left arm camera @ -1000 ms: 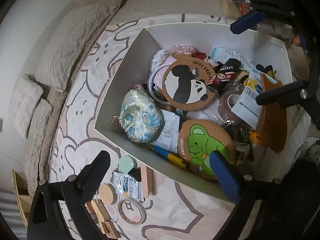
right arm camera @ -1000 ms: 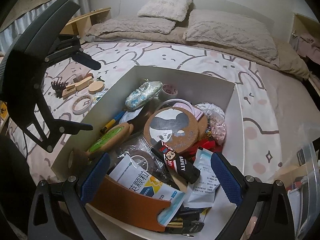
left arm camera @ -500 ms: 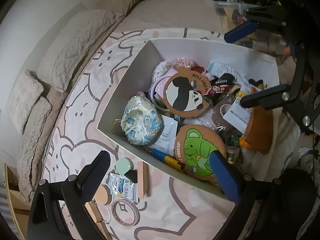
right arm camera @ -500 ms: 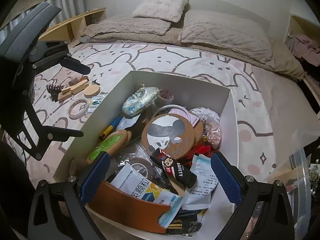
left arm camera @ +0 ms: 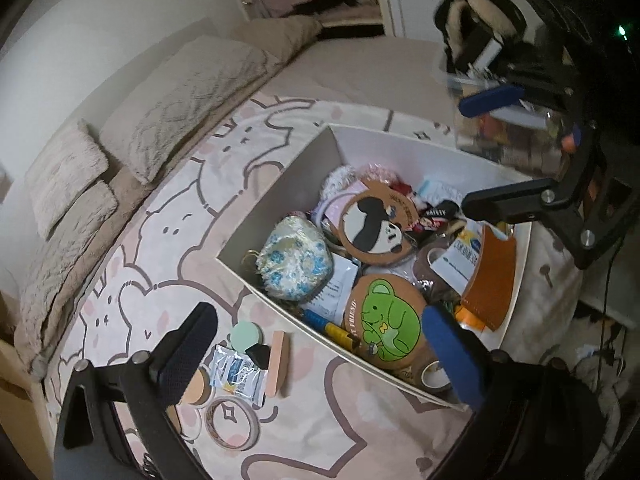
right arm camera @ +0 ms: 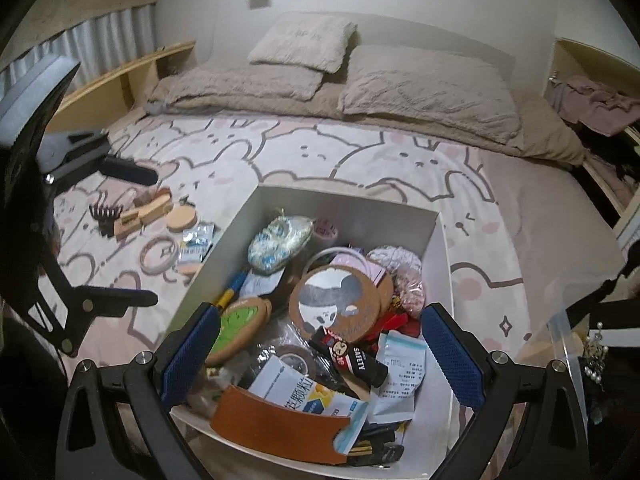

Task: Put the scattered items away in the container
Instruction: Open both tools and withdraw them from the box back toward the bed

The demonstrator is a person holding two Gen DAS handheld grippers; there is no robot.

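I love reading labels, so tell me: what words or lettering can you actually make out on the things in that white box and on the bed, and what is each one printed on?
"SAFETY": black tag with a cartoon face, in the white box.
"FRIEND": rim of the green bear coaster.
Panda coaster: rim lettering too blurred.
Blue-and-white packet: large Chinese characters, not clearly readable.
Receipt and foil sachet: print too small.

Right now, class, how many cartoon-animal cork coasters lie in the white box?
2: the panda coaster mid-box, the green bear coaster against the wall nearest the left gripper. Clutter may hide others.
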